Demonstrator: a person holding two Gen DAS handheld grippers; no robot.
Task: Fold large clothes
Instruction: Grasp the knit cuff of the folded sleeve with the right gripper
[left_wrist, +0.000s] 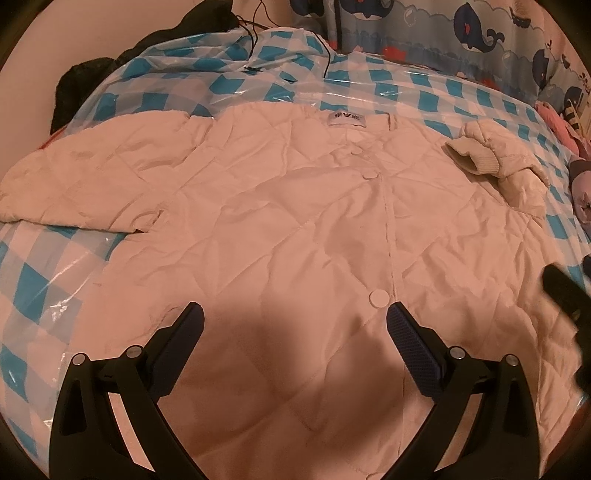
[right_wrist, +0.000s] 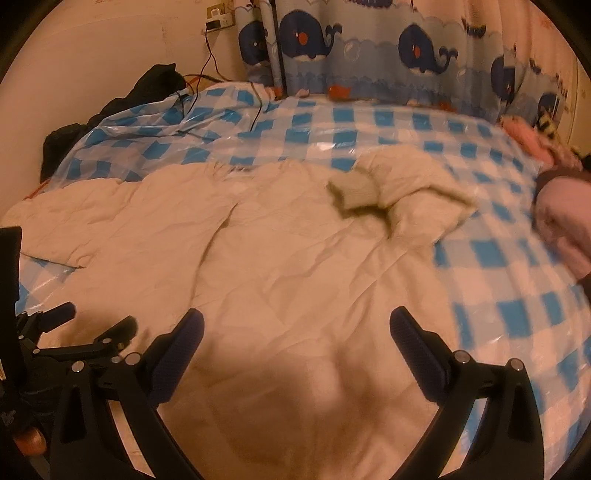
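A cream quilted jacket (left_wrist: 280, 221) lies spread front-up on the bed, buttoned down the middle, collar label at the far end. Its left sleeve (left_wrist: 74, 184) stretches out flat. The right sleeve (left_wrist: 495, 162) is bunched, its ribbed cuff turned inward. My left gripper (left_wrist: 295, 314) hovers open over the jacket's lower front, holding nothing. My right gripper (right_wrist: 295, 321) also stands open above the jacket (right_wrist: 258, 251), near its right half, with the bunched sleeve (right_wrist: 391, 188) beyond it. The left gripper (right_wrist: 92, 325) shows at the lower left of the right wrist view.
A blue-and-white checked plastic sheet (right_wrist: 498, 266) covers the bed. Dark clothing (right_wrist: 147, 88) and cables lie at the far left by the wall. A whale-print curtain (right_wrist: 369, 51) hangs behind. Pink clothes (right_wrist: 561, 206) are piled at the right edge.
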